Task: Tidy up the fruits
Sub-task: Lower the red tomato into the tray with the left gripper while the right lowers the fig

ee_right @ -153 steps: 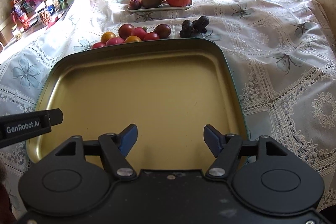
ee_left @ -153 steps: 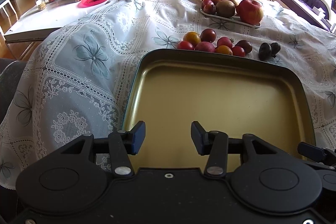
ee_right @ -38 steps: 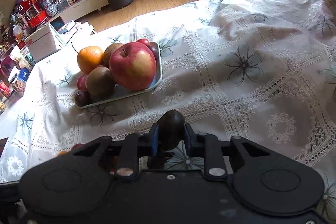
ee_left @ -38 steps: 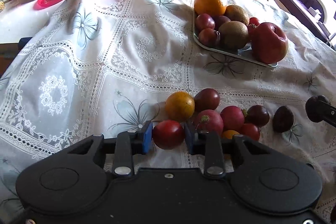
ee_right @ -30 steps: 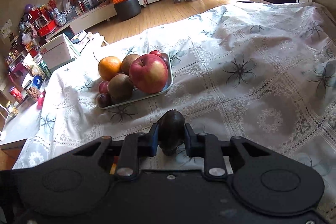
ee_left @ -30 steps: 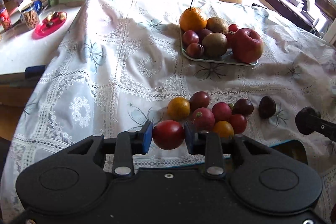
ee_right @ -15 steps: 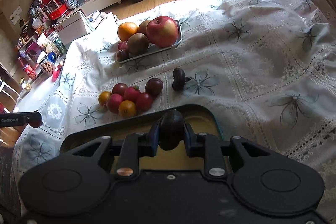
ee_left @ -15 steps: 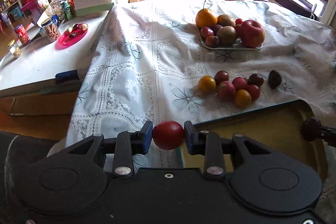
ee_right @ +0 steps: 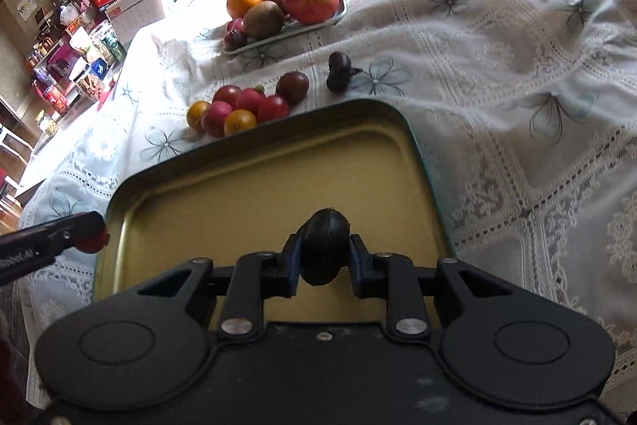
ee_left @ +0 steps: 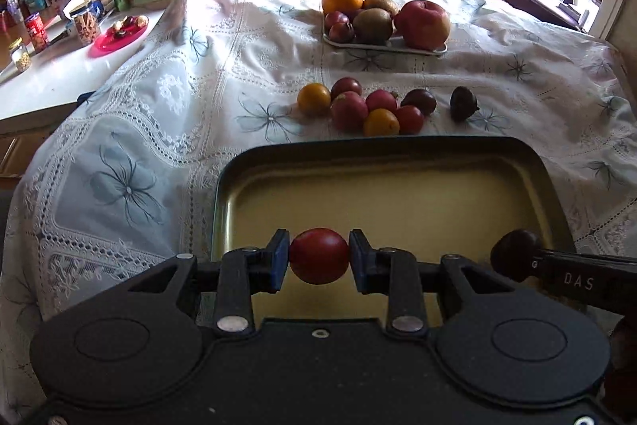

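Note:
My left gripper (ee_left: 319,256) is shut on a round red fruit (ee_left: 319,256), held over the near left part of the gold tray (ee_left: 398,154). My right gripper (ee_right: 325,253) is shut on a dark wrinkled fruit (ee_right: 325,249) above the tray's (ee_right: 258,142) near right part; that same fruit (ee_left: 513,253) shows at the right of the left wrist view. A cluster of small red and orange fruits (ee_left: 362,106) lies just past the tray's far rim, and one more dark fruit (ee_left: 462,102) sits to their right.
Farther back a white plate (ee_left: 382,44) carries an apple, kiwis, an orange and plums. Lace tablecloth (ee_left: 179,98) covers the table. A side table at the left holds jars, cans and a red dish (ee_left: 119,34). The table edge drops off at the left.
Both grippers have pulled back from the loose fruits, each with its fruit, and now hang over the gold tray, which has come into full view.

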A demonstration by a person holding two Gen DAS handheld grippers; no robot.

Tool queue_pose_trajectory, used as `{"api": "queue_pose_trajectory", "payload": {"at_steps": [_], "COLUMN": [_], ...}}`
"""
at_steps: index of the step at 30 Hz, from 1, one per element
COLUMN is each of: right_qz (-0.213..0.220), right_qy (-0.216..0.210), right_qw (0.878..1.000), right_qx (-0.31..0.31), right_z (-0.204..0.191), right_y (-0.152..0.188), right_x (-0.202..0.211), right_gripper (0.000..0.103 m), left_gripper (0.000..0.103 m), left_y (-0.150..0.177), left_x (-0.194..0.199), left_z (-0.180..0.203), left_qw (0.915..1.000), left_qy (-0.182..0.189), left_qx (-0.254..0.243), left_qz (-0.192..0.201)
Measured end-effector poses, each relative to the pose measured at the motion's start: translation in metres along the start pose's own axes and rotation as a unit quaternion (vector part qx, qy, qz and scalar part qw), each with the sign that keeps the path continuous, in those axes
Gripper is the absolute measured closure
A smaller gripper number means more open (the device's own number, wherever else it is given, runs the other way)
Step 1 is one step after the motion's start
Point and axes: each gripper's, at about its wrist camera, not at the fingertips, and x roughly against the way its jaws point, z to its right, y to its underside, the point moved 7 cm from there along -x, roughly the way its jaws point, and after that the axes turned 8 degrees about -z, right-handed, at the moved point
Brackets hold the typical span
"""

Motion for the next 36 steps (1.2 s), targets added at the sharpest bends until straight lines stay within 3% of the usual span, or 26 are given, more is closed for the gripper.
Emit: {"api": "queue_pose_trajectory", "payload": {"at_steps": [10,17,27,36], "right_qz": [-0.029,-0.026,-0.027,-0.003], "right_qy": [0.018,0.026,0.023,0.032], "right_qw": [0.999,0.999,0.999,0.999], "right_qx": [0.015,0.029,0.026,0.027], "right_z": [-0.004,-0.008,-0.007,-0.006], "right_y": [0.011,0.011,0.011,0.007], "right_x": [-0.011,-0.012,-0.011,-0.001], "right_gripper": [0.077,0.077,0.075,0.070], "left_gripper": [0.062,0.061,0.060,0.060], "left_y": [0.020,0.023,0.025,0.017], "left_x": [-0.015,-0.021,-0.019,-0.011], "left_z": [-0.002,-0.001,0.000,-0.005], "left_qw": [0.9994,0.9987,0.9991,0.9996], "left_qy": [-0.022,-0.033,-0.020,0.002], "left_qx": [0.004,-0.001,0.003,0.018], "left_qz": [-0.028,-0.040,-0.038,-0.022]}}
